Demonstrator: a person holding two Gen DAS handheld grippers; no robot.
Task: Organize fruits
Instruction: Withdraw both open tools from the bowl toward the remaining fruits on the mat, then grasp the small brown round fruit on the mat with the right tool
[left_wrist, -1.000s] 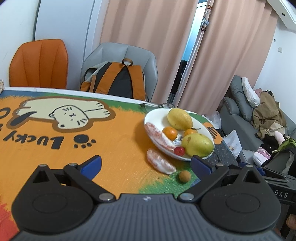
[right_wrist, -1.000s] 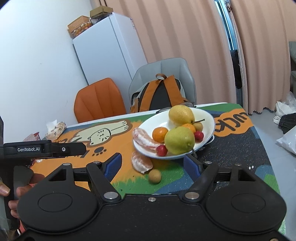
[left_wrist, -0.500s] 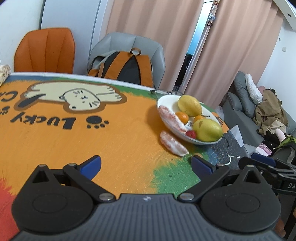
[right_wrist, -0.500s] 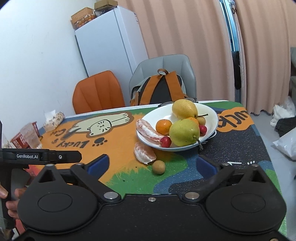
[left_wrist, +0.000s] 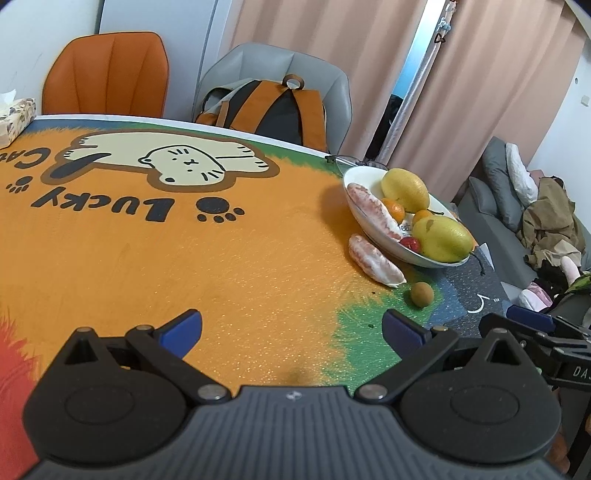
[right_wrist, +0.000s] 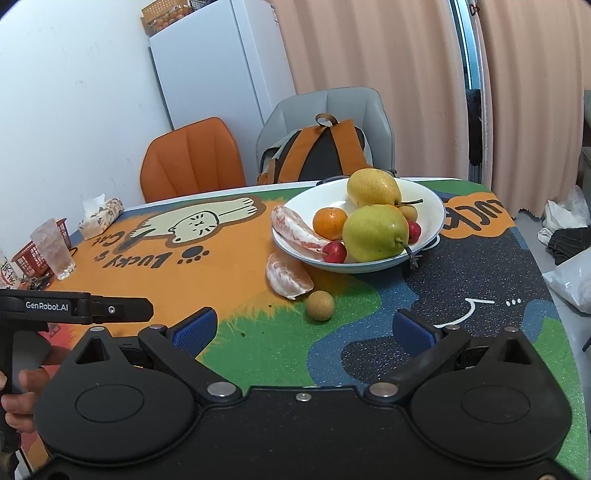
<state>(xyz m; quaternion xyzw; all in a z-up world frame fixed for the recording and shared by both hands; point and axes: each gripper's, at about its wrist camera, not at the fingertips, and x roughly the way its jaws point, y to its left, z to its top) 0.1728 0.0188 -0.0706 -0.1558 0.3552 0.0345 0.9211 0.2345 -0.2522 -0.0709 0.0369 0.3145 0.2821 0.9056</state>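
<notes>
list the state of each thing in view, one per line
left gripper: jaws open, nothing between them
right gripper: jaws open, nothing between them
bowl: upright on the mat, holding fruit
pomelo segment: on the mat beside the bowl
longan: loose on the mat, apart from the bowl
green pear: in the bowl
glass: upright
backpack: on the grey chair

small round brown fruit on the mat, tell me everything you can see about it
The small round brown fruit is a tan ball with a matte, finely speckled skin and looks whole. It sits alone on the green patch of the table mat, outside the white bowl. It lies just beside the tip of the peeled pomelo segment; whether they touch is unclear. Neither set of tongs touches it; the open right tongs are pointed toward it.
</notes>
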